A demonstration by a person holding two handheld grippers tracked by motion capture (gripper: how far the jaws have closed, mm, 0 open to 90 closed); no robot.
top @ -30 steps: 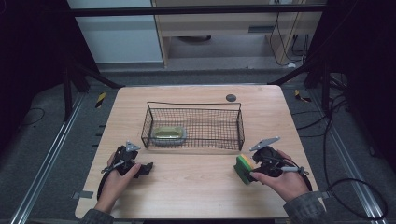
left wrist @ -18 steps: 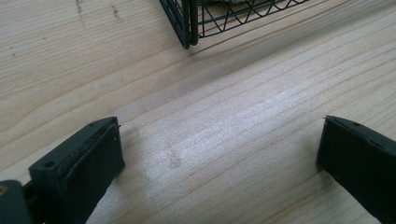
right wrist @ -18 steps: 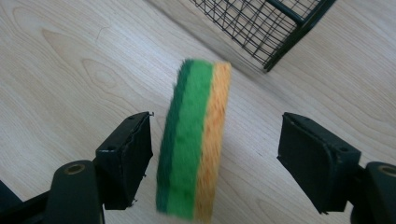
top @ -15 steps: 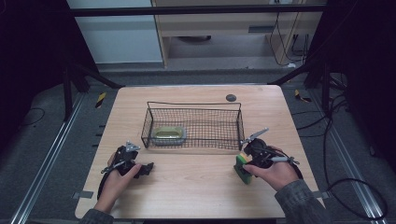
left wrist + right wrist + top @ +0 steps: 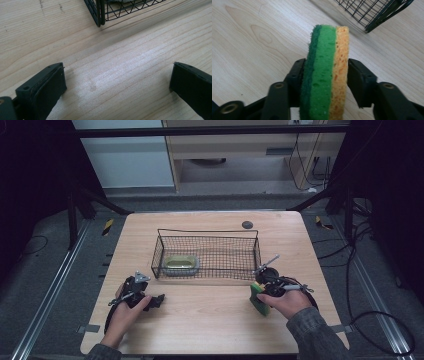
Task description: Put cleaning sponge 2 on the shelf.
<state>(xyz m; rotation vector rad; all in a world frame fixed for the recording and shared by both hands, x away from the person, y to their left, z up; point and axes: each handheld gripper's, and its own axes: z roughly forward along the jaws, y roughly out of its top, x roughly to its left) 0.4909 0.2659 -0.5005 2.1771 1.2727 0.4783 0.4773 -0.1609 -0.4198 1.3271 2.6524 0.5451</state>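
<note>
Fingers (image 5: 359, 82) clamp sponge (image 5: 325, 72) near basket (image 5: 207, 255) corner.

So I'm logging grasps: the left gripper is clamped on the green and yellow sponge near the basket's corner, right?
Not the left: the right gripper is clamped on the sponge near the basket, as the right gripper view shows. The left gripper is open over bare table.

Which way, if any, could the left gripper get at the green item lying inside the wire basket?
Probably from above: the left gripper is open and empty, and the wire basket has no lid over the green item.
</note>
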